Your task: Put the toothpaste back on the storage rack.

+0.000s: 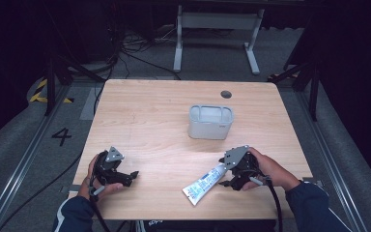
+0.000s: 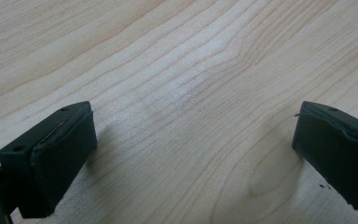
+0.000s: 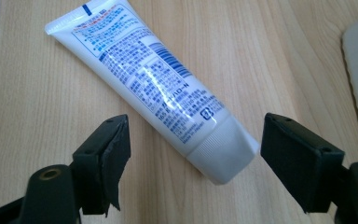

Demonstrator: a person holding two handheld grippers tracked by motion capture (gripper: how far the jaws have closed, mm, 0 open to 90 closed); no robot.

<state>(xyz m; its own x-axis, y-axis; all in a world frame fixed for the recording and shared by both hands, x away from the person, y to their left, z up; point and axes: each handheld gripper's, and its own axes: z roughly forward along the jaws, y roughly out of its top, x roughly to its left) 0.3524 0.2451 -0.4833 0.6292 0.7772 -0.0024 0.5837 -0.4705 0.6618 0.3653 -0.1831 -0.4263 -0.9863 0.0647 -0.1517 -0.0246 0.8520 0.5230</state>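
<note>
Right gripper (image 3: 193,163): nearest to the work, near the table's front right in the high view; jaws wide, one on each side of the tube's cap end, pads clear of it, nothing held.
Tube (image 3: 154,84): flat on the table (image 1: 149,111), white with blue print, close to the front edge, right of centre.
Tube's long axis: a diagonal across the table, not square to any edge; in the high view from the front-left up toward the right gripper (image 1: 227,176).
Tube's pointing: cap (image 3: 223,156) toward the right gripper, flat crimped tail (image 3: 81,16) away from it, toward the front edge of the table.
Step in hand: judged to be closing on the tube near its cap (a pick-up, by the look of it).
Doing it well: square the jaws across the long axis, not along it; grip on the firm shoulder just behind the cap rather than on the soft middle; keep both pads level so the tube neither rolls nor squirts sideways; close evenly, gently.
Risk: one pad meeting first and pushing the tube round on the smooth wood.
Left gripper (image 2: 193,154): front left of the table, well apart from the tube; jaws wide over bare wood, empty.
Container (image 1: 211,122): pale grey, open-topped, upright farther back near the table's middle, beyond the tube, well apart from both grippers.
</note>
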